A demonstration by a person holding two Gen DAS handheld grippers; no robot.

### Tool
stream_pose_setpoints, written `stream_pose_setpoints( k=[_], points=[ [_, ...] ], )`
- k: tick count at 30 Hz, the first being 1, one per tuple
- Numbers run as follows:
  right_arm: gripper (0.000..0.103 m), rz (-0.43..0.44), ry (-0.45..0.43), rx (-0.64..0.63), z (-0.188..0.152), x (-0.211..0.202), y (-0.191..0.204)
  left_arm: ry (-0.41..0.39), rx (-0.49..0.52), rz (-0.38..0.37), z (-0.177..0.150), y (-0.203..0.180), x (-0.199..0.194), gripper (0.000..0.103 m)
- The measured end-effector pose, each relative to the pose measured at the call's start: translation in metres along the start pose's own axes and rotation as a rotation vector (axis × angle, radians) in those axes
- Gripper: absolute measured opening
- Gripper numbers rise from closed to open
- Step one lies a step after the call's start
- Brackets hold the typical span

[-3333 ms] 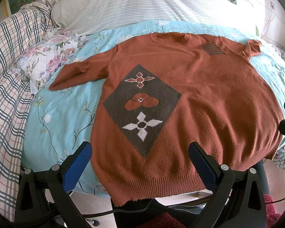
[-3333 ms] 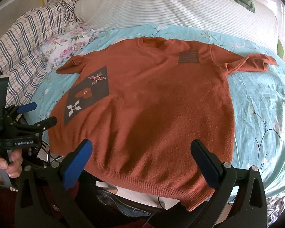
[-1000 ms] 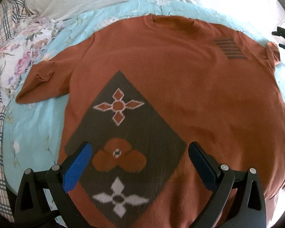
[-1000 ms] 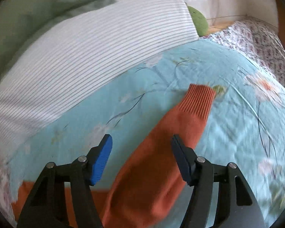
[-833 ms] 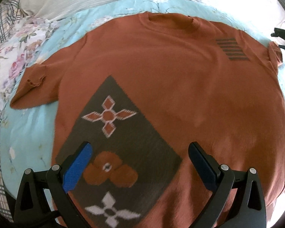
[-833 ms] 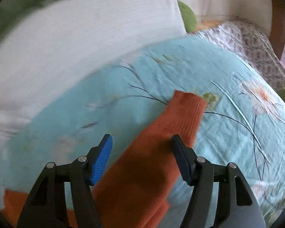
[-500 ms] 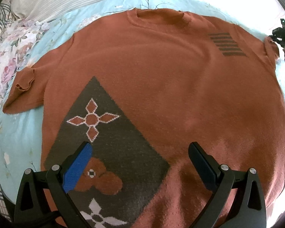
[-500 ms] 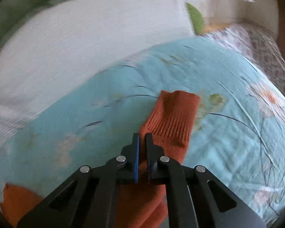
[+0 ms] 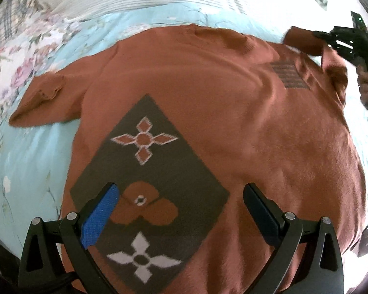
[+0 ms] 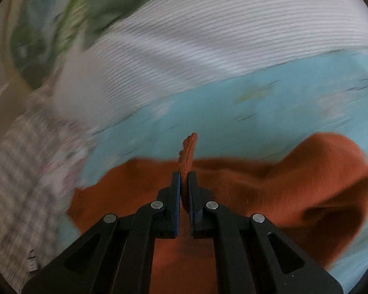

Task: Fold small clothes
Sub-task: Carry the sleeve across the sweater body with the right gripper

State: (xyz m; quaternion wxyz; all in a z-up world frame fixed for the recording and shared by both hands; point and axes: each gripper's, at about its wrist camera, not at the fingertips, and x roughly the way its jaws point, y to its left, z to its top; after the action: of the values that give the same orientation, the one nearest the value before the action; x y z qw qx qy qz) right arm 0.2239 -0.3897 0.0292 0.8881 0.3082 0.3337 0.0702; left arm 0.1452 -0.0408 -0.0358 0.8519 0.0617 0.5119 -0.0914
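Black plastic left gripper (image 9: 180,210) with angular triangular cutouts, silver round screws, one finger pad (image 9: 99,216) bright blue and ridged; right gripper (image 10: 184,183) equally black, silver-riveted, with thin blue lining inside

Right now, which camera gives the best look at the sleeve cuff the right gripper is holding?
The right wrist view: the sleeve cuff stands edge-on, pinched in the shut right gripper, though blurred. The left wrist view shows the same sleeve small and far off at the right edge, lifted over the sweater.
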Motion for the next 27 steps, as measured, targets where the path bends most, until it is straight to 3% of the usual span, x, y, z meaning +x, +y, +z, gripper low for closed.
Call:
stream_pose_setpoints(
  k=[6, 13, 18, 19, 20, 22, 27],
  points=[
    [0.007, 0.198, 0.112, -0.033, -0.045, 0.072, 0.089, -0.015, -0.086, -0.038, -0.006, 0.026, -0.004, 0.102],
    [0.007, 0.249, 0.242, -0.027, -0.095, 0.138, 0.13, -0.034, -0.164, -0.102, -0.007, 0.054, -0.008, 0.102],
    [0.011, 0.273, 0.328, -0.007, -0.115, 0.153, 0.126, -0.038, -0.203, -0.169, -0.004, 0.064, -0.004, 0.101],
    [0.016, 0.278, 0.342, 0.007, -0.118, 0.155, 0.125, -0.041, -0.206, -0.18, -0.002, 0.065, -0.003, 0.101],
    [0.031, 0.299, 0.356, 0.025, -0.12, 0.155, 0.122, -0.046, -0.208, -0.195, 0.002, 0.066, -0.002, 0.101],
    [0.044, 0.307, 0.333, 0.028, -0.12, 0.142, 0.115, -0.053, -0.211, -0.223, 0.011, 0.068, 0.0, 0.101],
    [0.045, 0.251, 0.261, 0.029, -0.118, 0.095, 0.094, -0.066, -0.22, -0.323, 0.059, 0.077, 0.022, 0.102]
  ],
)
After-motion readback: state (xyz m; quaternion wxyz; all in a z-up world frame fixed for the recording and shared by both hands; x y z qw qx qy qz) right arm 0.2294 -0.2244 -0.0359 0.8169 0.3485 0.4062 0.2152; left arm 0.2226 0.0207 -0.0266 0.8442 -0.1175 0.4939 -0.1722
